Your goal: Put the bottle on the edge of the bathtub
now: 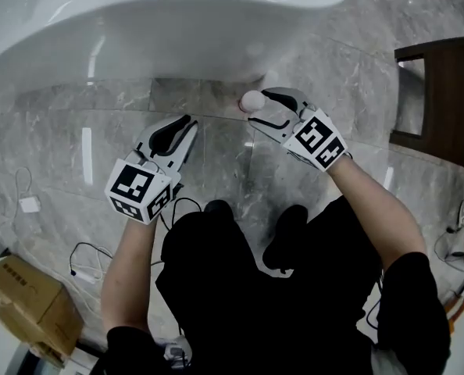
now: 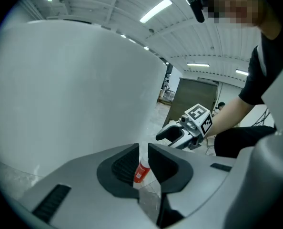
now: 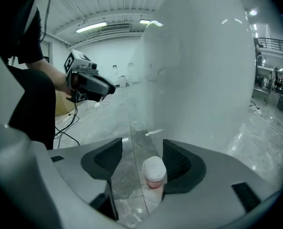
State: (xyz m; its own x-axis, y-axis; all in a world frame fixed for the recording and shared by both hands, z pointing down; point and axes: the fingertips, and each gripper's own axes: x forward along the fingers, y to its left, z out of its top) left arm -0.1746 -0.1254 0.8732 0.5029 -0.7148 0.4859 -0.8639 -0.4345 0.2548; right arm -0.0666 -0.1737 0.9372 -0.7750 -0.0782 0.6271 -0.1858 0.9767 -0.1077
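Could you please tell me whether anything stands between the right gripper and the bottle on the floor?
Nothing visible does. The bottle stands upright on the floor beside the bathtub, already between the open jaws of the right gripper, which have not closed on it.

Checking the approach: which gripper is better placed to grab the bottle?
Right. The right gripper has its jaws apart around the bottle by the tub; the left gripper, jaws almost together, sits off to the side.

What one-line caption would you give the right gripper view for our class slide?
Open right claw around a white-capped bottle standing on the marble floor beside the white bathtub.
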